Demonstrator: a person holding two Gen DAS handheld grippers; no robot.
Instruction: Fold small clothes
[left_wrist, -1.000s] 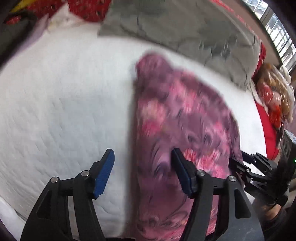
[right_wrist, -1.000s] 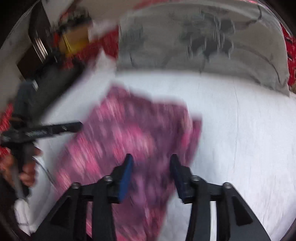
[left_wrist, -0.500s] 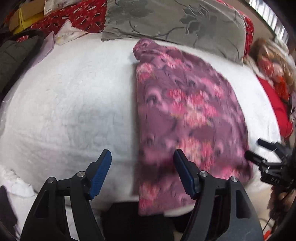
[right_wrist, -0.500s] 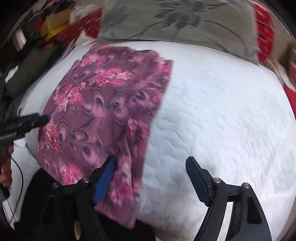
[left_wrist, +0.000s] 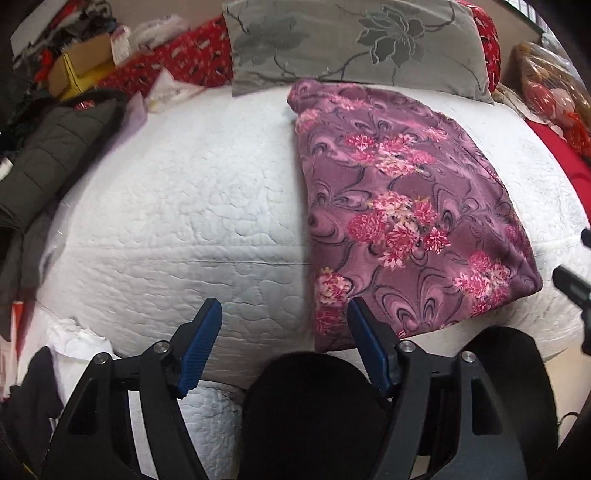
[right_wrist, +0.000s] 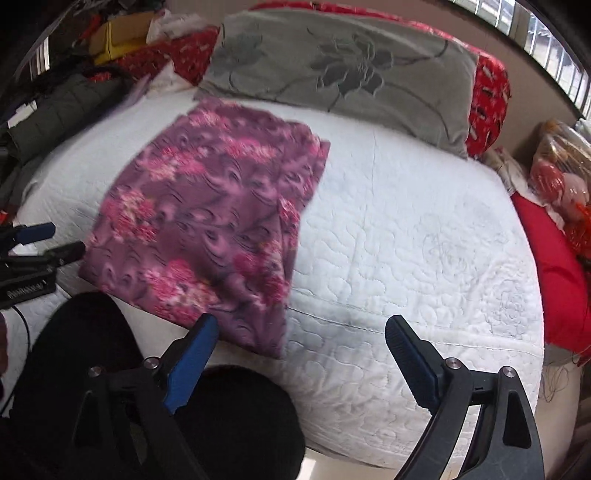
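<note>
Cloth (left_wrist: 402, 206) lying flat on bed (left_wrist: 192, 206), long axis running 6 to 12.
Left claw (left_wrist: 284, 328) and right claw (right_wrist: 299, 350) hovering spread and empty; cloth sitting at 1 o'clock of left, 11 of right.

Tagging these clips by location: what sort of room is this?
Most likely a bedroom in a home: a bed with a white quilted cover, a grey flowered pillow at its head, and a dark padded jacket lying alongside.
</note>
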